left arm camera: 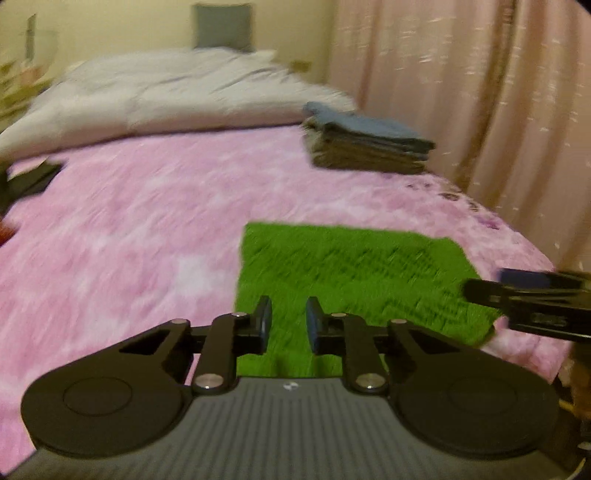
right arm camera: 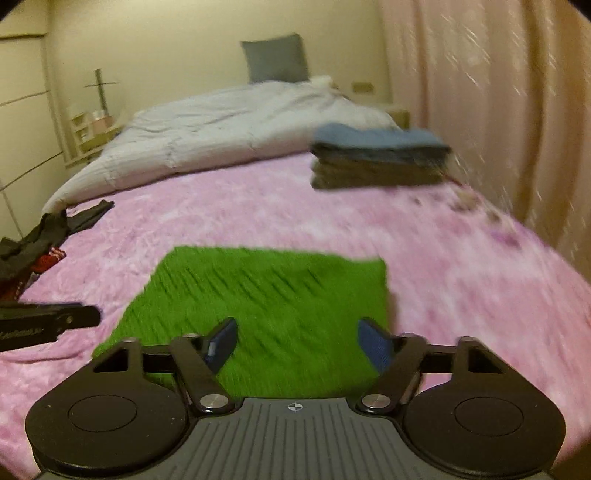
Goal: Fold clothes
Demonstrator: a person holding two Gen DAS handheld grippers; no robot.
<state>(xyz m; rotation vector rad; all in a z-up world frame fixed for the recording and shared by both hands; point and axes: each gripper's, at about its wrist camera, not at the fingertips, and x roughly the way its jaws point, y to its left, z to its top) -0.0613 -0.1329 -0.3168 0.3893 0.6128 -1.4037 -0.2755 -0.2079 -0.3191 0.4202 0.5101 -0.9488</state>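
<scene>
Left wrist view first: the left gripper (left arm camera: 288, 321) fills the lower middle of the frame, its two blue-padded fingers standing a narrow gap apart with nothing pinched between them. Behind and under them lies the green knitted garment (left arm camera: 354, 273), folded into a flat rectangle on the pink blanket (left arm camera: 122, 236), right of centre. At the right edge, the right gripper (left arm camera: 532, 299) pokes in sideways over the garment's right corner; from here its jaws cannot be read. In the upper right, a stack of folded clothes (left arm camera: 365, 144) sits on the blanket near the peach curtain (left arm camera: 480, 92). A rumpled white duvet (left arm camera: 166, 92) crosses the top, with a grey pillow (left arm camera: 223, 26) against the wall above it.

Right wrist view: the right gripper (right arm camera: 297, 343) sits at lower centre, fingers spread wide apart and empty, over the near edge of the green knitted garment (right arm camera: 266, 302), which fills the middle of the frame. The left gripper (right arm camera: 48, 321) enters at the left edge, beside the garment's left side. Dark clothes (right arm camera: 33, 243) lie bunched further up the left edge on the pink blanket (right arm camera: 461, 277). The stack of folded clothes (right arm camera: 376, 158) stands in the upper right, the white duvet (right arm camera: 221, 136) and grey pillow (right arm camera: 277, 59) beyond it.
</scene>
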